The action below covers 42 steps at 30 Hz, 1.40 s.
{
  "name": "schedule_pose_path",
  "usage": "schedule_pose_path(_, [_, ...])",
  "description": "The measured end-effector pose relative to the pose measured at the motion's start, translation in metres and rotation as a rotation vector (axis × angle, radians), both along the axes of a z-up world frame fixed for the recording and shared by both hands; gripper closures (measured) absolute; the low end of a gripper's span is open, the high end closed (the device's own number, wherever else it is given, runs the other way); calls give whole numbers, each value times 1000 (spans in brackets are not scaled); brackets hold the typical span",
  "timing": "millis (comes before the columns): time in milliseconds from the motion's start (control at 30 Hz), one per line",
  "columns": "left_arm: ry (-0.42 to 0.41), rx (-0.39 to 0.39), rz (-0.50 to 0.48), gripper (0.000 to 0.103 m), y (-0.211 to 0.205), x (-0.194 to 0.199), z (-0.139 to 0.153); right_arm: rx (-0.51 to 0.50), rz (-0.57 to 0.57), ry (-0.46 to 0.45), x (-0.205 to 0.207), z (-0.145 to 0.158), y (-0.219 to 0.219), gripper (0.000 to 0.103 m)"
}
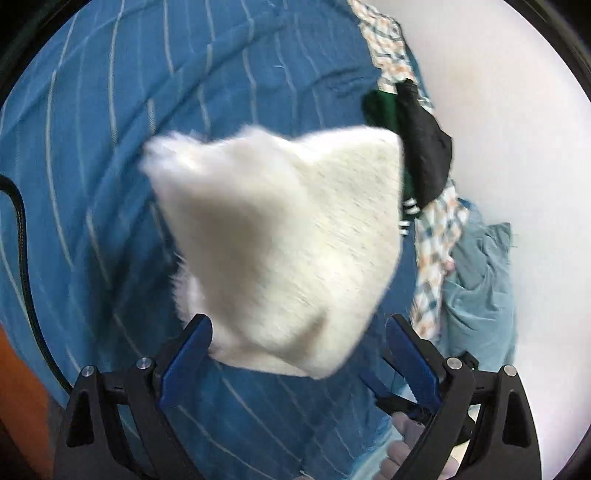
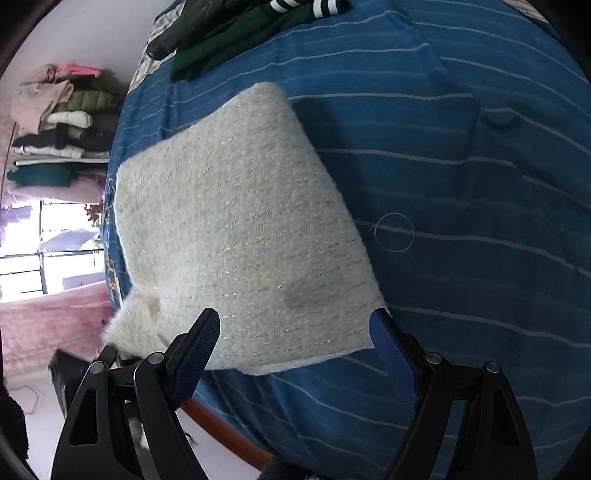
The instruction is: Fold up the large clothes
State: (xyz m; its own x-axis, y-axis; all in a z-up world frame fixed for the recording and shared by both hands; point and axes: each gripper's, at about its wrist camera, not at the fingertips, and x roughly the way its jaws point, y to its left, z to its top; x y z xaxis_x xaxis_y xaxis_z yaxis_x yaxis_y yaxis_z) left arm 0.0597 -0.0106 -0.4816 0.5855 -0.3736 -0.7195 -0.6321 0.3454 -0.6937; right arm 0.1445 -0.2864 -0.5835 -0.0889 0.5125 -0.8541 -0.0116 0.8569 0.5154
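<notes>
A fuzzy white knit sweater (image 2: 243, 229), folded into a rough rectangle, lies on a blue striped bedsheet (image 2: 461, 184). In the left wrist view the sweater (image 1: 280, 236) is blurred and appears bunched and lifted. My left gripper (image 1: 299, 332) is open, its blue fingers (image 1: 192, 347) either side of the sweater's near end, not closed on it. My right gripper (image 2: 295, 328) is open, fingers straddling the sweater's near edge.
A dark green garment with striped cuffs (image 2: 236, 33) and a black item (image 1: 424, 147) lie at the bed's far side. A plaid cloth (image 1: 436, 240) and light blue fabric (image 1: 480, 280) hang by a white wall. Folded clothes (image 2: 62, 125) are stacked on a shelf.
</notes>
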Motion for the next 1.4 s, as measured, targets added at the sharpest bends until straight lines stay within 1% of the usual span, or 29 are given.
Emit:
schedule_pose_path(67, [41,45,6,7,-4,8,-7,13,4,1,-3,1,4,18])
schedule_pose_path(133, [104,97,48,7,6,16,-24,17,13,1,-5,6,10,18])
schedule_pose_path(233, [125,130,116,8,26,29,-46,9,32,-5,-5,12,12,18])
schedule_pose_path(267, [112,148,140,9,35,38,-51,15,42,-10,-5,12,16,18])
schedule_pose_path(300, [101,167,146,16,38,46,-54,10,48,-13,-3,16,16,18])
schedule_pose_path(333, [122,197,143,42,39,53,-54,5,50,-16,-2,17,21,18])
schedule_pose_path(367, [131,220,115,73,38,61,-53,3,54,-19,-1,16,23,18])
schedule_pose_path(400, [137,250,101,81,37,63,-47,3,58,-19,0,15,25,18])
schedule_pose_path(433, [124,274,101,84,36,60,-39,-2,60,-20,2,15,25,18])
schedule_pose_path(500, [86,277,120,87,32,45,-24,-10,70,-36,5,17,23,19])
schedule_pose_path(600, [89,284,161,87,25,13,-1,-41,95,-63,11,23,29,21])
schedule_pose_path(633, [106,291,173,87,24,4,2,-37,100,-64,13,25,30,26])
schedule_pose_path(700, [146,281,199,87,25,-16,-10,-42,132,-63,19,25,42,37])
schedule_pose_path(767, [184,234,217,86,25,-23,-34,-31,181,-42,22,20,57,55])
schedule_pose_path(833, [198,199,212,84,31,-30,-57,-42,235,-25,24,10,74,63])
schedule_pose_path(867, [198,182,213,80,36,-34,-65,-76,281,-24,25,-1,88,64])
schedule_pose_path(900, [182,150,216,80,38,-41,-67,-111,313,-17,27,-11,97,64])
schedule_pose_path(967, [147,101,214,76,44,-48,-63,-157,335,-3,34,-31,110,62])
schedule_pose_path(1000, [139,94,204,73,46,-49,-59,-168,341,5,39,-37,115,62])
schedule_pose_path(1033, [136,91,196,68,46,-49,-56,-171,344,19,44,-40,118,61])
schedule_pose_path(1067, [147,98,183,60,49,-53,-48,-170,342,39,49,-39,119,61])
schedule_pose_path(1100, [167,114,170,54,50,-56,-41,-164,335,69,54,-35,118,61])
schedule_pose_path(1167, [189,151,154,33,49,-61,-30,-140,321,69,61,-18,112,61])
schedule_pose_path(1200, [207,199,134,29,52,-67,-14,-124,310,57,64,-7,108,61])
schedule_pose_path(1233, [210,229,121,25,51,-69,-7,-104,294,45,67,3,102,56])
schedule_pose_path(1267, [220,316,83,21,52,-67,12,-88,276,37,69,11,95,48])
schedule_pose_path(1300, [229,389,37,19,53,-61,21,-80,257,31,72,17,88,45])
schedule_pose_path(1367, [207,485,-49,18,57,-36,31,-72,221,16,78,25,76,43])
schedule_pose_path(1400, [194,506,-69,18,59,-25,33,-68,208,12,80,25,71,43])
